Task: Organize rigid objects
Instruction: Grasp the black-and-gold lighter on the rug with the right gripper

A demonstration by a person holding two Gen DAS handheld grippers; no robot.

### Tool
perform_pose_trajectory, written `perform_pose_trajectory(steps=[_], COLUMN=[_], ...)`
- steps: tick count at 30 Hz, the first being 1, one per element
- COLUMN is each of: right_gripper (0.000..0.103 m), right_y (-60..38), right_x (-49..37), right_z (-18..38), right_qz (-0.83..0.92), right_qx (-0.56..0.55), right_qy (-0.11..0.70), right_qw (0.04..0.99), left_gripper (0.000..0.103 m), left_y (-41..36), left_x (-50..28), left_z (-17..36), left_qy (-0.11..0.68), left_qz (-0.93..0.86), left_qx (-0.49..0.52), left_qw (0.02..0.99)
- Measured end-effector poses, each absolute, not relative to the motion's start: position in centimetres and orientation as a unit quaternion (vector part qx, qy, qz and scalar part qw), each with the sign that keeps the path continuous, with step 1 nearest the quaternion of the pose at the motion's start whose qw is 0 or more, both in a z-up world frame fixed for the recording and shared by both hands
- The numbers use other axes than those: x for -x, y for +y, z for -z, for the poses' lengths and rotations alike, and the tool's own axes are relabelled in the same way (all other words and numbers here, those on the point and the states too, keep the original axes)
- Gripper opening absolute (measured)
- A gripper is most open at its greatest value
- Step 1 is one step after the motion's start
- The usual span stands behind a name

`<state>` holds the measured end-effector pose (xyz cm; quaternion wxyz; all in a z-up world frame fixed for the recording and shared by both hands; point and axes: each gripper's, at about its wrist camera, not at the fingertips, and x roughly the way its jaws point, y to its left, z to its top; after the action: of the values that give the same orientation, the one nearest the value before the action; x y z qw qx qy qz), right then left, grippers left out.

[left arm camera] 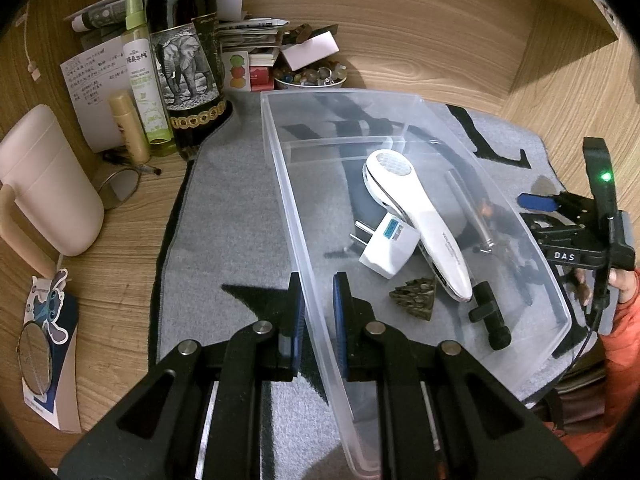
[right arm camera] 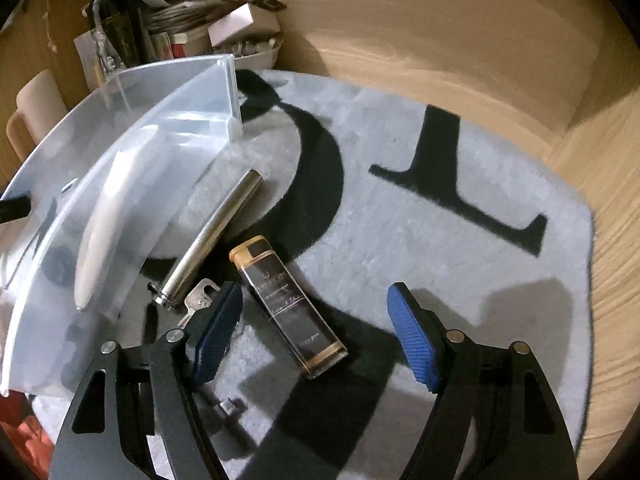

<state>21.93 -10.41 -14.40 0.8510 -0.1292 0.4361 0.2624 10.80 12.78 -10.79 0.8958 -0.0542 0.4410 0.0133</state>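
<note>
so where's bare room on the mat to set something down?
Free: gray mat right of the perfume bottle, around the black L. Also mat left of the clear bin, by the wine bottle. Crowded: metal tube and key hug the bin.

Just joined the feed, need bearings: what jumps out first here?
The clear plastic bin on the grey rug, its near wall pinched by the left gripper. Inside lies a white handheld device. The right gripper hangs open over a dark perfume bottle.
</note>
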Motion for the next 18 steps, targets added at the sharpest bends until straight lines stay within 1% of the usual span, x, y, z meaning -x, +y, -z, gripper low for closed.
perform_pose_trajectory(steps=[5, 6, 8, 10, 11, 18], right_gripper=[0.047, 0.045, 0.033, 0.023, 0.022, 0.022], right_y=[-10.09, -10.05, -9.96, -9.96, -10.02, -10.51], right_x=[-21.82, -21.69, -21.40, -21.39, -21.56, -21.52], right_z=[14.58, 14.60, 14.57, 14.66, 14.69, 14.06], right_qz=[-0.282, -0.286, -0.292, -0.282, -0.282, -0.277], right_qx=[0.124, 0.123, 0.119, 0.124, 0.120, 0.109], right_qy=[0.436, 0.435, 0.436, 0.436, 0.437, 0.427], right_qw=[0.846, 0.845, 0.843, 0.846, 0.846, 0.854], left_gripper=[0.013, 0.013, 0.013, 0.013, 0.013, 0.013], left_y=[12.89, 12.90, 12.87, 12.87, 12.88, 12.85], left_x=[-10.73, -10.72, -10.74, -10.76, -10.76, -10.77], left_z=[10.83, 10.83, 10.82, 10.82, 10.82, 10.82], left_qy=[0.441, 0.441, 0.441, 0.441, 0.442, 0.442], left_qz=[-0.013, -0.014, -0.014, -0.014, -0.013, -0.014], left_qx=[0.053, 0.054, 0.053, 0.053, 0.053, 0.053], left_qw=[0.896, 0.896, 0.896, 0.896, 0.896, 0.895])
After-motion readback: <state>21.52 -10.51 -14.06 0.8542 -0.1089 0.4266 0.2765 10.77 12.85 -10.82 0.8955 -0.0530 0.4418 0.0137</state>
